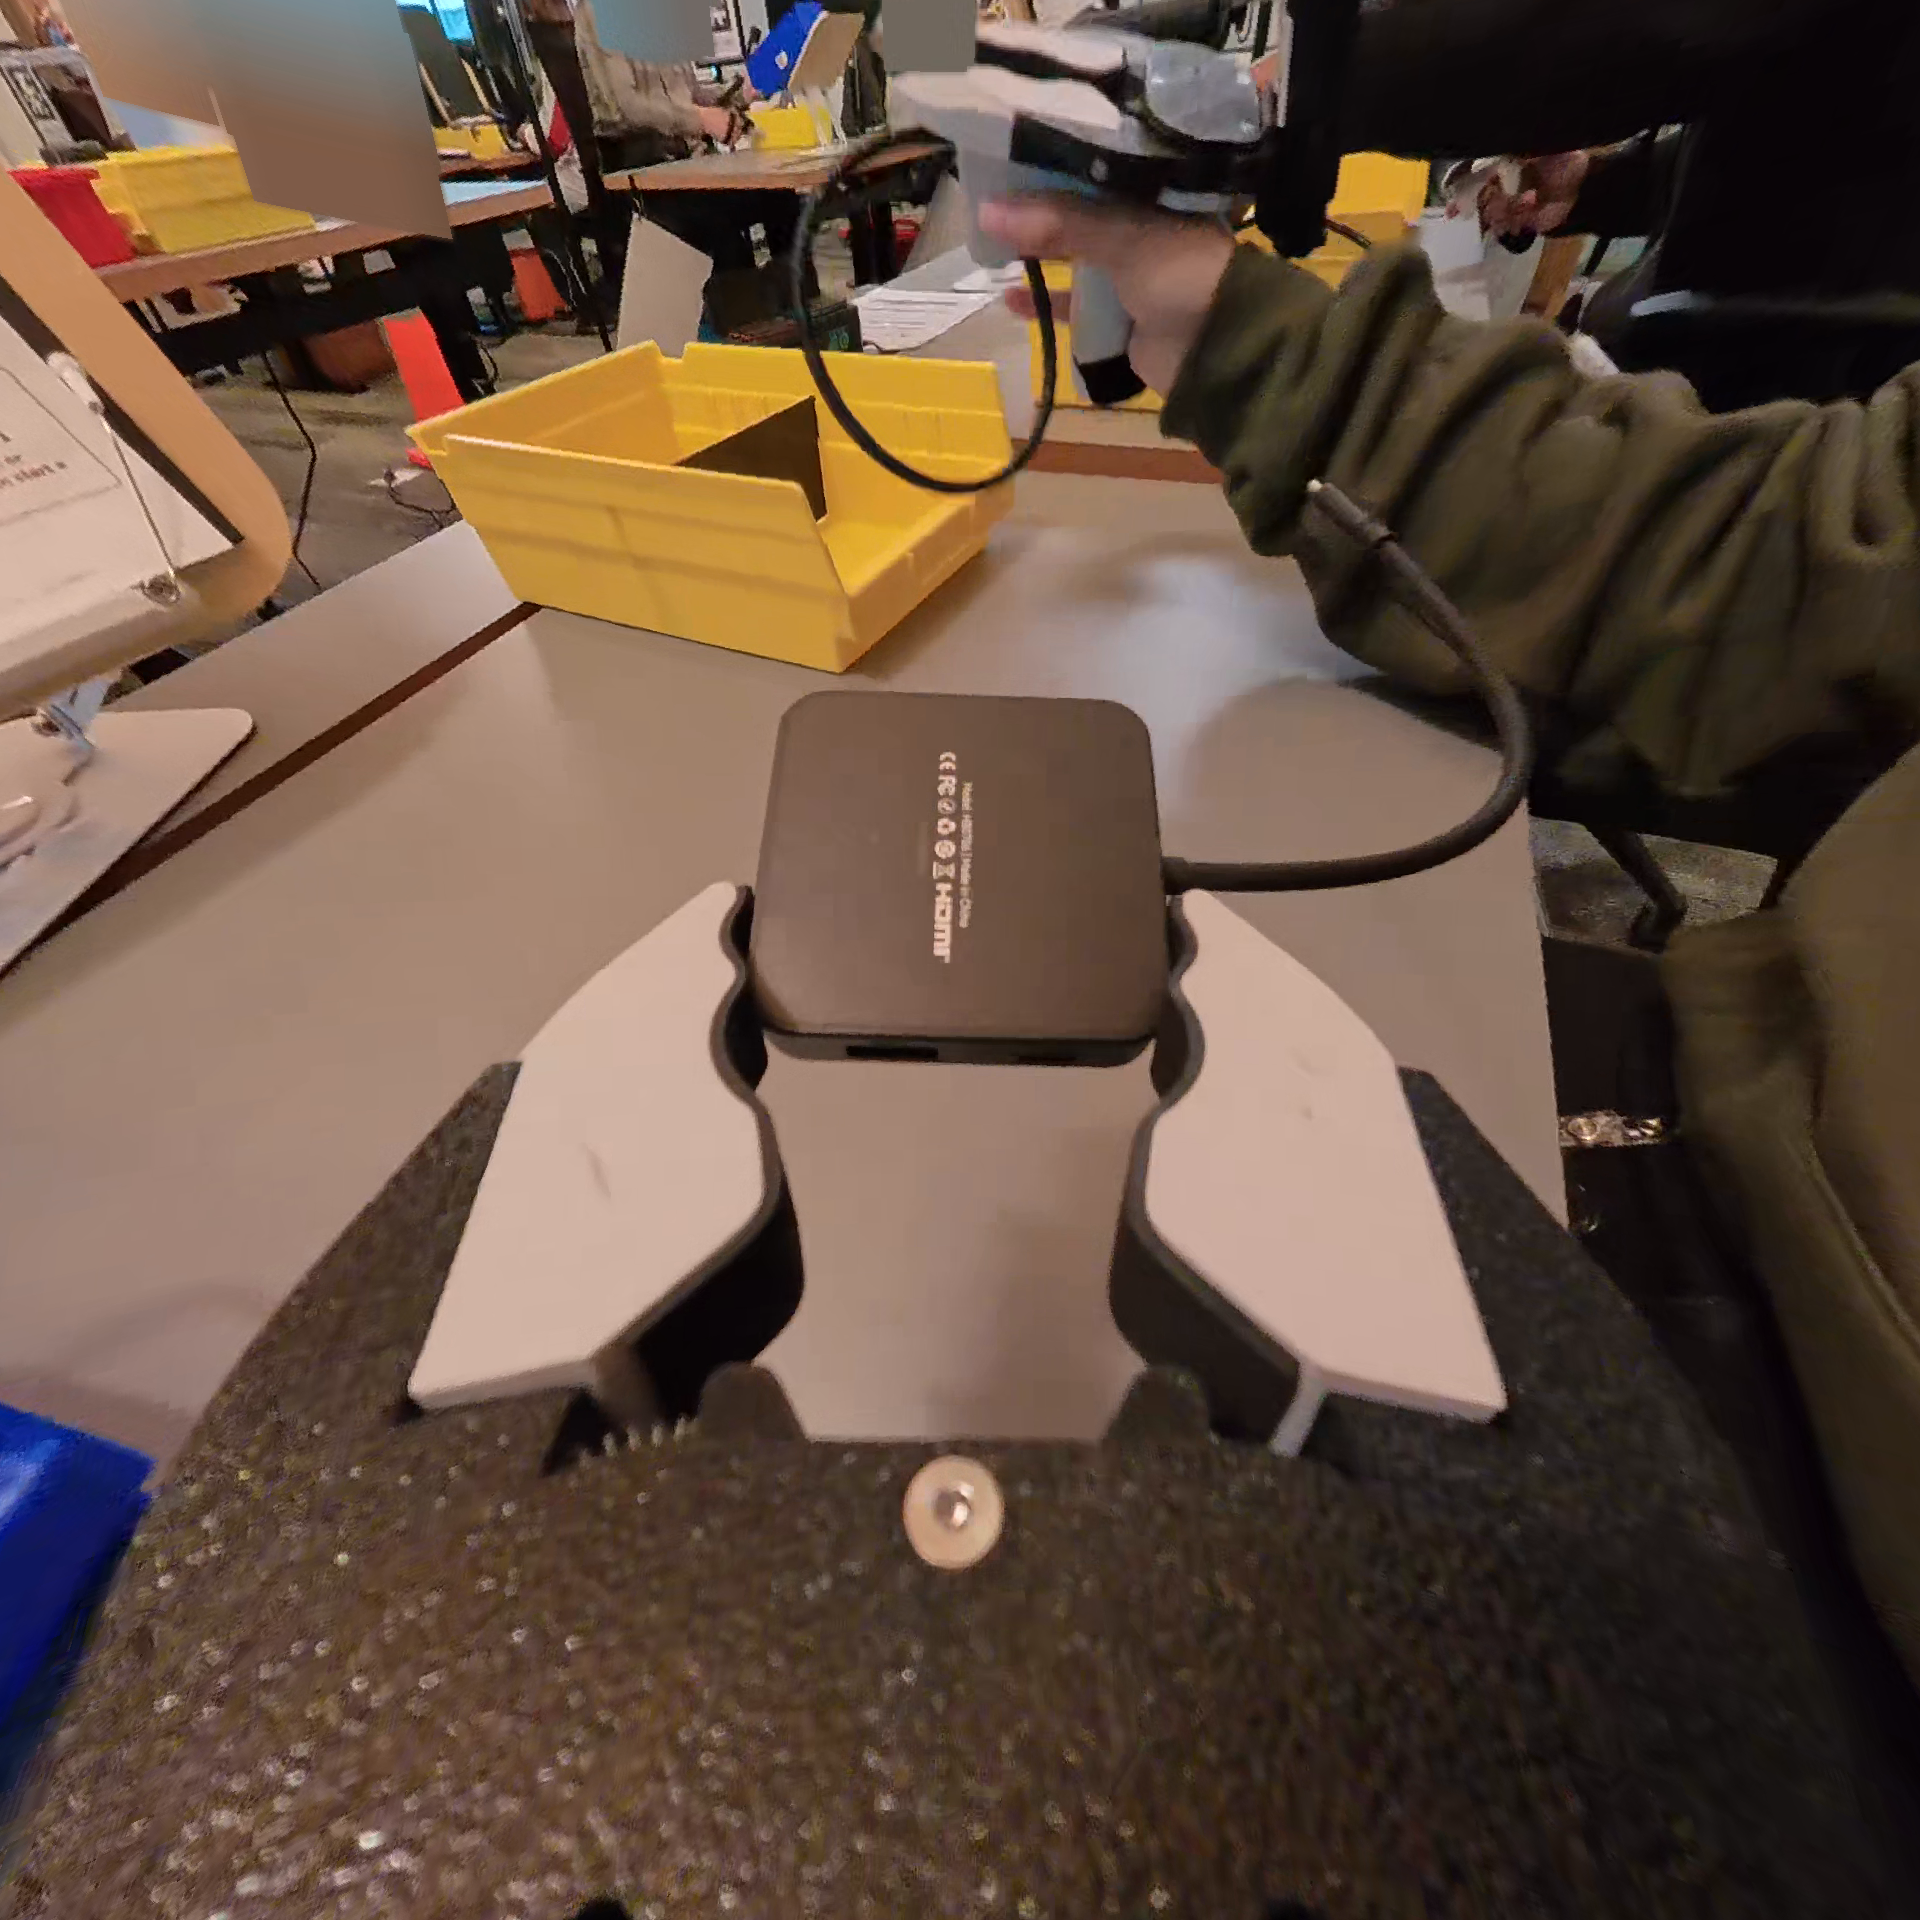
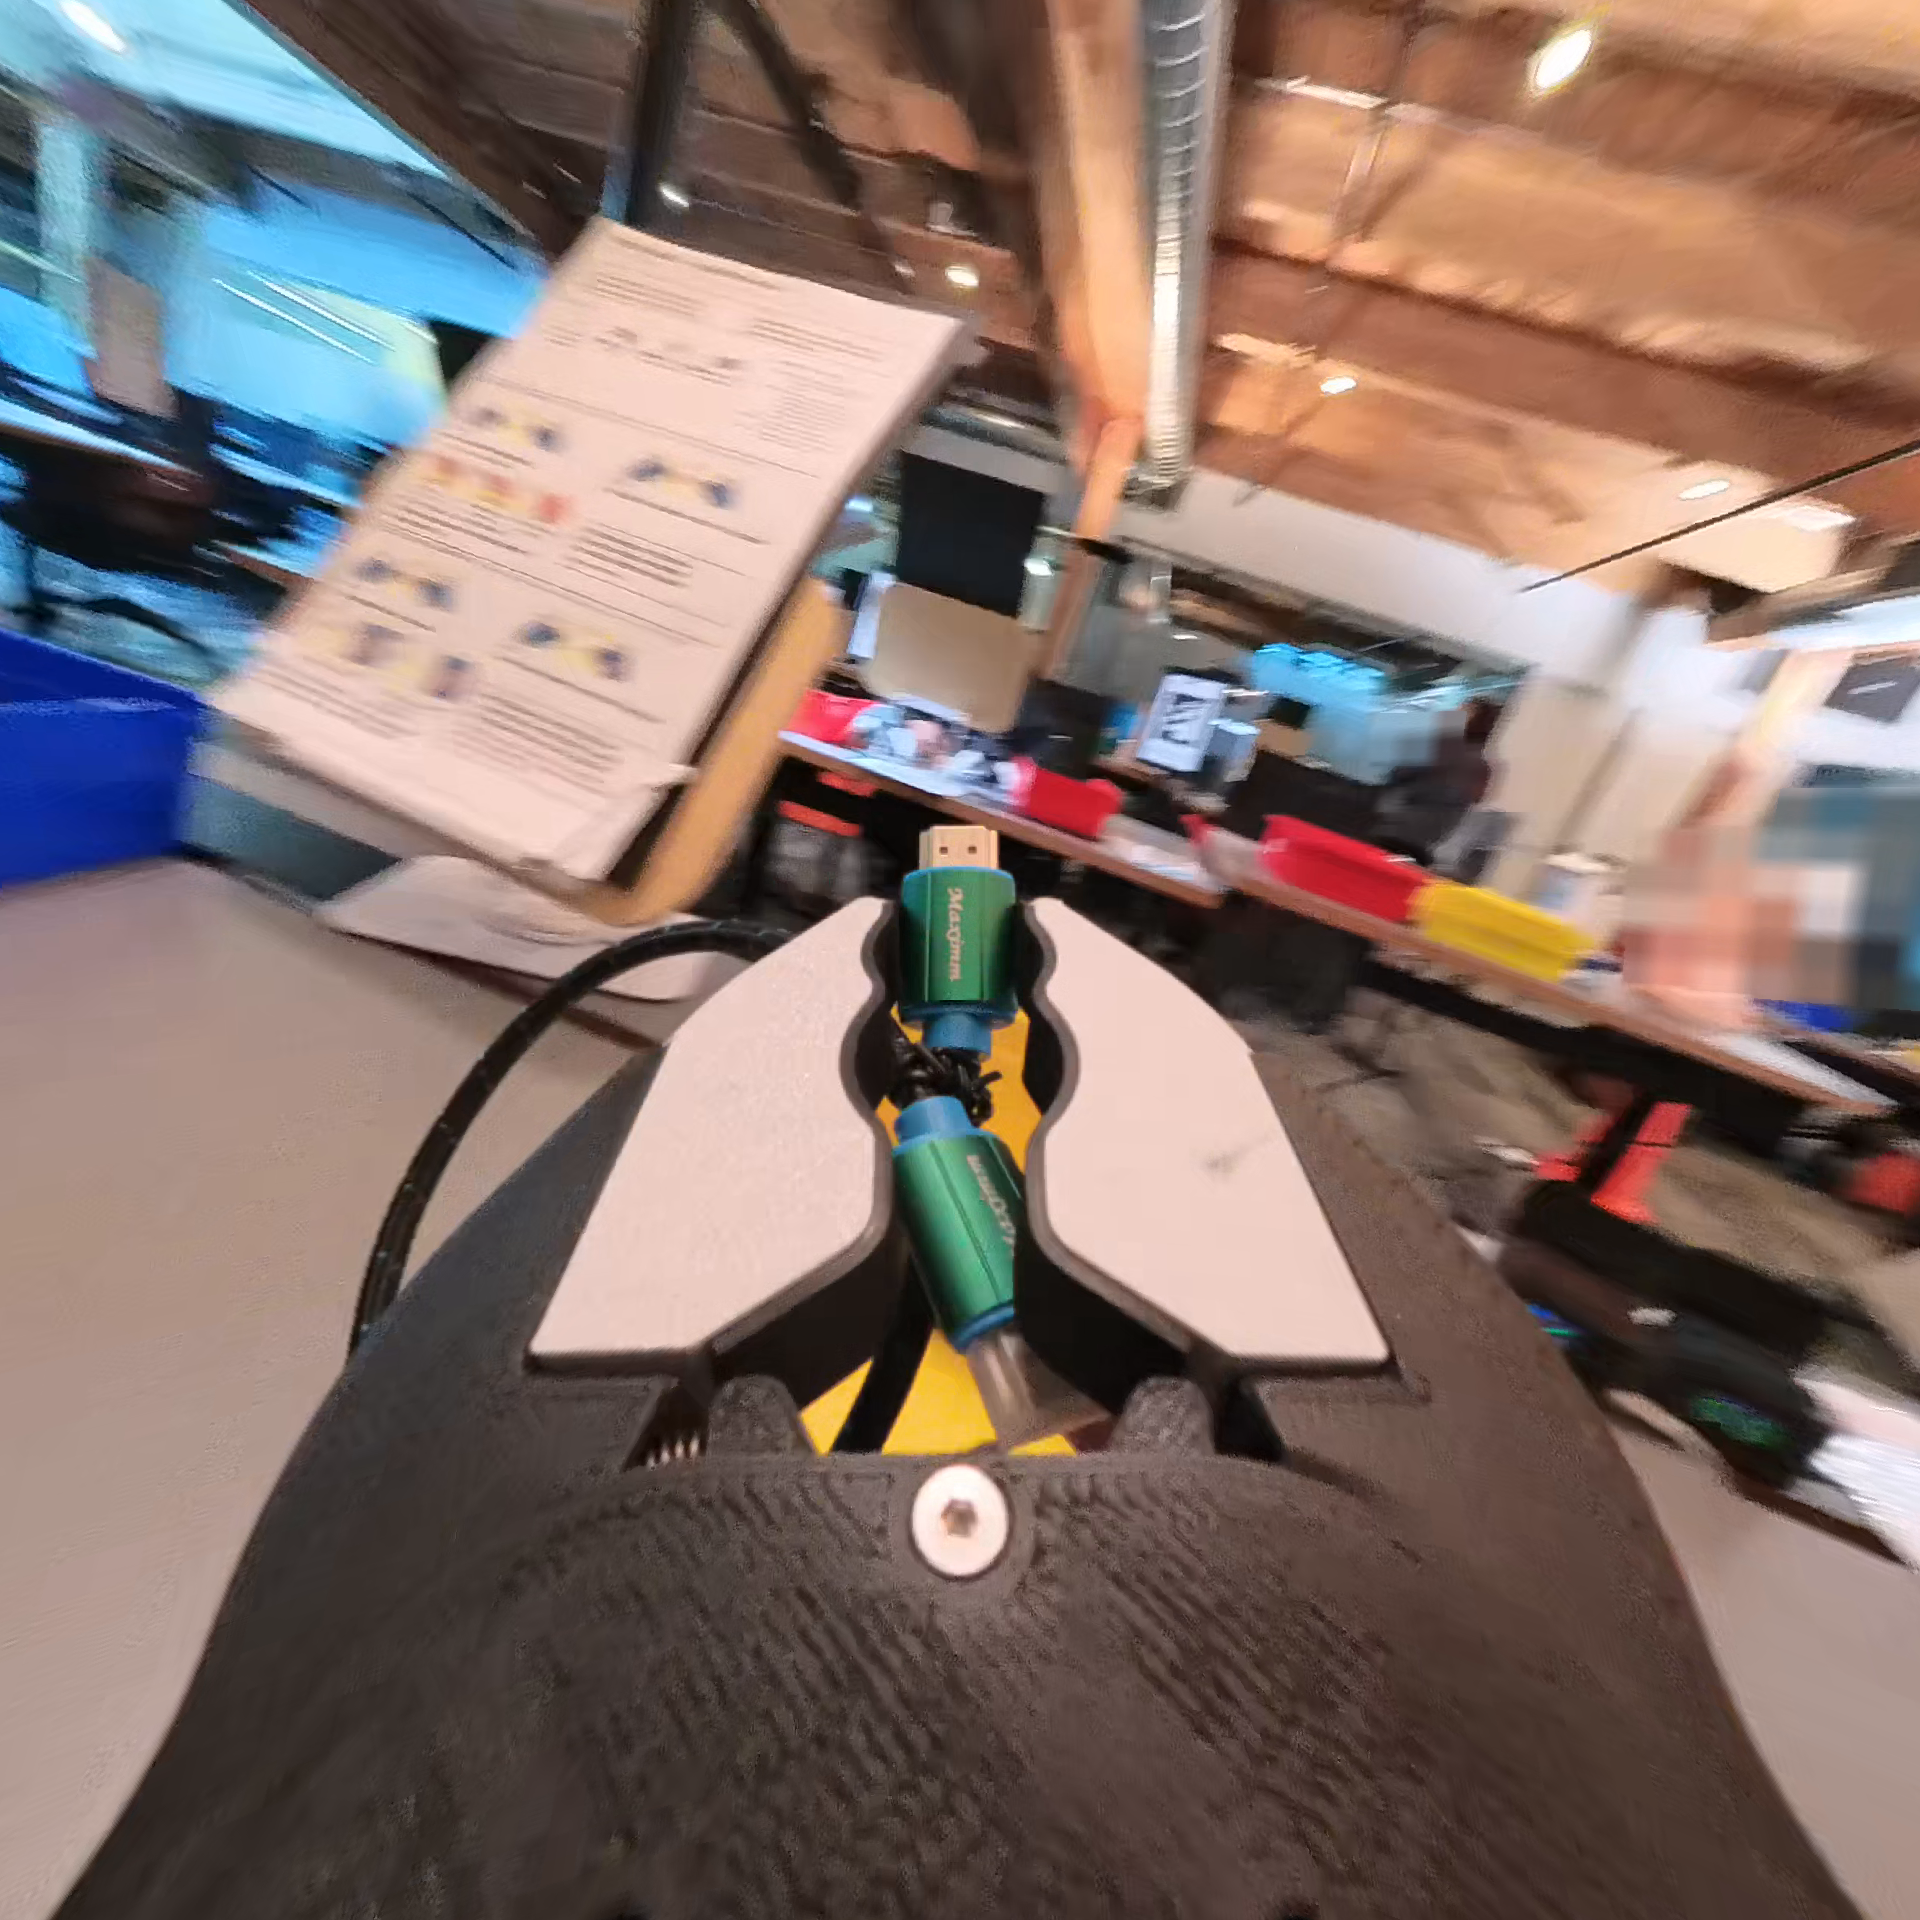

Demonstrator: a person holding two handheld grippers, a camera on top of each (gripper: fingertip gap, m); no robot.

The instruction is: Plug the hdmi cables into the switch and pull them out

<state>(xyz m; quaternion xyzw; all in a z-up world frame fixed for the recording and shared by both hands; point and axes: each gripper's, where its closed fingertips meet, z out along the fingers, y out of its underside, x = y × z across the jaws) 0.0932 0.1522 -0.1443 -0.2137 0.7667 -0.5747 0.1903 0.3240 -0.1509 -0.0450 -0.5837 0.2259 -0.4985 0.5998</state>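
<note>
The left tool [image 1: 951, 961] is clamped on the switch [image 1: 951, 868], one finger against each side wall at the near corners; the switch rests flat on the grey tabletop [image 1: 364, 935] at the centre of the left wrist view. It is a flat black box with rounded corners, and two empty ports show on the edge at 6 o'clock. A thin black lead [image 1: 1455, 831] leaves its side at 3 o'clock. It appears light, rigid and smooth-skinned, so it should be held by the side walls to resist sliding under insertion force. The right tool [image 2: 954, 951], raised off the tabletop, is closed on a green HDMI plug [image 2: 956, 945] with its metal tip toward 12 o'clock. The barrel appears hard and suits gripping; the cable [image 2: 457, 1101] looping away at 9 o'clock is stiff. A second green plug [image 2: 961, 1236] hangs below, between the fingers.
</note>
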